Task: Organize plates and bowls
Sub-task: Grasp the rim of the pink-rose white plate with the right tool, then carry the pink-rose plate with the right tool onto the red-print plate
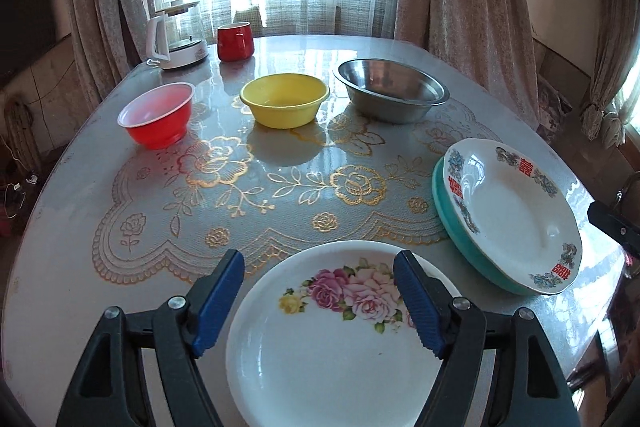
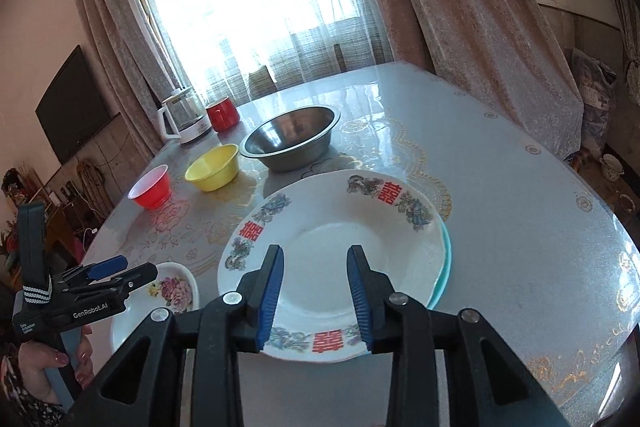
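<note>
Both grippers empty, fingers apart | left gripper (image 2: pixel 116 269) marked "GenRobot.AI" | right gripper (image 2: pixel 316 291) over red-character plate (image 2: pixel 340 251)

A row of three bowls is sitting across the middle of the counter (image 1: pixel 80 187): the smallest bowl (image 1: pixel 157 115) at the left, the middle bowl (image 1: pixel 285 99) beside it and apart, the widest bowl (image 1: pixel 390 95) at the right. Behind the smallest bowl, at the far left corner, a kettle (image 1: pixel 180 39) is standing with a mug (image 1: pixel 235 41) just to its right. A single plate (image 1: pixel 320 359) is lying at the near edge. Right of it, an upper plate (image 1: pixel 516 211) is resting on a lower plate (image 1: pixel 460 239), in front of the widest bowl.
</note>
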The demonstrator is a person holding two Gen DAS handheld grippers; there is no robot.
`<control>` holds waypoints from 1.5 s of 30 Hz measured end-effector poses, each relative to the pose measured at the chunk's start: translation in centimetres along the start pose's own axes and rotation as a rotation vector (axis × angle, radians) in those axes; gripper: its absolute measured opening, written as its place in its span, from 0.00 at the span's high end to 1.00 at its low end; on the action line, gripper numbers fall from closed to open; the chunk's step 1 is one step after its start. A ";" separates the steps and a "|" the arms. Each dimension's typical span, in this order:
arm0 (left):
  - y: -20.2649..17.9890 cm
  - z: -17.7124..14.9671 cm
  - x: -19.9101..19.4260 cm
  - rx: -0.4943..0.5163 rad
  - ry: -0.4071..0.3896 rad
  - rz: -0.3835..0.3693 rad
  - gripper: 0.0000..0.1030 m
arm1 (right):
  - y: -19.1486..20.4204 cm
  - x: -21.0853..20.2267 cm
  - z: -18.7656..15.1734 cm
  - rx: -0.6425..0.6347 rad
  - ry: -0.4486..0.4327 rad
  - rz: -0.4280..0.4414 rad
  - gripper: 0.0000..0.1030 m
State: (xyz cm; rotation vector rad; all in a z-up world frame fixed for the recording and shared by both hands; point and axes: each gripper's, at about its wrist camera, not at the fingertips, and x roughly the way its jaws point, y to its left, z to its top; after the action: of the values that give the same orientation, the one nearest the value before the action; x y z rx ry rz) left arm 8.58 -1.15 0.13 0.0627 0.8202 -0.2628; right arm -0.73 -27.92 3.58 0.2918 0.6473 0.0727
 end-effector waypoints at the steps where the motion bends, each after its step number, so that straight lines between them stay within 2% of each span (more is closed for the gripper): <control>1: 0.7 -0.2 0.0 -0.007 0.002 0.015 0.25 | 0.6 0.1 -0.1 -0.009 0.011 0.031 0.68; 5: 3.3 -1.1 0.1 -0.059 0.023 0.048 0.25 | 3.8 0.7 -0.8 -0.086 0.056 0.100 0.68; 10: 5.5 -2.5 0.6 -0.111 0.053 0.046 0.25 | 7.4 1.9 -2.2 -0.180 0.132 0.169 0.68; 15: 5.9 -3.8 0.9 -0.103 0.079 0.025 0.25 | 9.7 3.7 -4.3 -0.237 0.219 0.189 0.68; 20: 5.8 -4.8 0.8 -0.090 0.084 0.008 0.28 | 10.6 5.4 -5.9 -0.247 0.293 0.171 0.68; 24: 5.6 -5.1 1.0 -0.089 0.094 -0.017 0.31 | 10.7 5.9 -6.2 -0.255 0.308 0.150 0.68; 30: 5.5 -5.4 0.9 -0.082 0.080 -0.025 0.39 | 10.9 6.8 -6.3 -0.245 0.328 0.144 0.68; 34: 5.6 -5.5 0.7 -0.082 0.069 -0.028 0.50 | 11.0 7.5 -6.4 -0.238 0.342 0.141 0.68; 38: 5.7 -5.6 0.5 -0.090 0.067 -0.062 0.63 | 10.9 8.1 -6.7 -0.227 0.361 0.154 0.68; 42: 5.4 -5.6 0.4 -0.083 0.065 -0.070 0.67 | 11.1 8.5 -6.9 -0.239 0.367 0.159 0.70; 45: 5.1 -5.6 0.5 -0.074 0.064 -0.082 0.74 | 11.3 8.6 -6.9 -0.258 0.364 0.155 0.71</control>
State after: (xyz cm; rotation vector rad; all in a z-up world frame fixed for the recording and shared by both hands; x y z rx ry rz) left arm 6.23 4.57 -4.24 -0.0320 0.8967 -0.3093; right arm 2.26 -14.08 -3.38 0.0772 0.9654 0.3614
